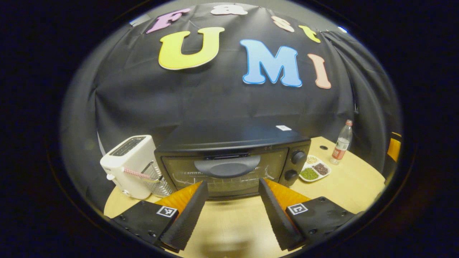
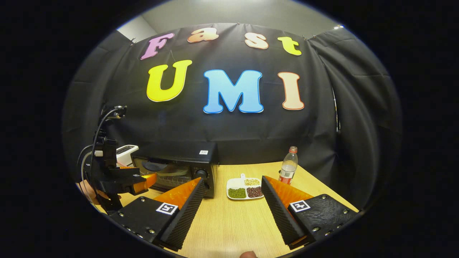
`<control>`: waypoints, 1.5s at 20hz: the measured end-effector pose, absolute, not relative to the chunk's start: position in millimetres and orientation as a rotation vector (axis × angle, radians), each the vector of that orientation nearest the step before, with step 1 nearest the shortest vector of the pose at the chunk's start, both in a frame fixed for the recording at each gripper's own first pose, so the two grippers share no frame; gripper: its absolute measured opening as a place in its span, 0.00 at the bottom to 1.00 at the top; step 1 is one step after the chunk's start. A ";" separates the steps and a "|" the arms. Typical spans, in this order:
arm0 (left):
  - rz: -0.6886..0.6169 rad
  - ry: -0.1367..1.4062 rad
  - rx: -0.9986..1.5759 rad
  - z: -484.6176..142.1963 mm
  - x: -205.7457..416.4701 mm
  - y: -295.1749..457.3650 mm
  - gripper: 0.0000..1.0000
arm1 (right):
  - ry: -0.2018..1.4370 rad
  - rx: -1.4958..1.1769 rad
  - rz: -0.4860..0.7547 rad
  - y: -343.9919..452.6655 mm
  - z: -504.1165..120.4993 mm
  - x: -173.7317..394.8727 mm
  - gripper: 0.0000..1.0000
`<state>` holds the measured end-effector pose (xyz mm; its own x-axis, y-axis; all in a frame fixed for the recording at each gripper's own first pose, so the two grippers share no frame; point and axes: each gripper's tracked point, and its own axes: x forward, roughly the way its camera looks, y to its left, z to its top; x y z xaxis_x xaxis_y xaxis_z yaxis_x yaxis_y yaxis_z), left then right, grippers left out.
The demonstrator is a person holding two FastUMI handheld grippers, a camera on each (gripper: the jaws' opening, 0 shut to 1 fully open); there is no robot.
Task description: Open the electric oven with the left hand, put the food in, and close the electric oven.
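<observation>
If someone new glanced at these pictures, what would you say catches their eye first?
Probably the black electric oven, door closed, at the back of the wooden table straight ahead of the open left tool. A white toaster stands beside it, and a divided dish of beans lies ahead of the open right tool.

The oven (image 1: 233, 161) stands on the table (image 1: 233, 222), door shut, with bare tabletop in front of it up to the spread-apart left gripper (image 1: 231, 190). A toaster (image 1: 129, 166) sits just beside the oven on one flank, a rack (image 1: 157, 179) wedged between them. On the other flank lies a dish (image 2: 245, 188), a bottle (image 2: 288, 168) behind it; open tabletop lies in front of the dish.
</observation>
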<state>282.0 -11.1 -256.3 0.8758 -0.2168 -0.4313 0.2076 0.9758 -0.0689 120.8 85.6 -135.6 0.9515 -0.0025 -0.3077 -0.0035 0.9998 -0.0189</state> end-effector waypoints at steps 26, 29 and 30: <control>-0.024 0.078 -0.050 -42.3 36.8 -8.0 1.00 | 0.104 -0.030 0.120 5.4 -25.8 -2.4 0.98; -0.018 0.059 -0.030 -32.1 24.6 8.9 1.00 | 0.086 -0.019 0.081 7.8 -16.9 -11.6 0.97; -0.022 0.045 -0.031 -24.9 20.1 12.9 1.00 | 0.078 -0.008 0.078 12.1 -12.6 -14.3 0.98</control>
<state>20.1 12.9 -24.9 0.9987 -0.0226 -0.0447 0.0211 0.9993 -0.0319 -14.3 12.1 -12.6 0.9939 0.0776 -0.0784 -0.0782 0.9969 -0.0048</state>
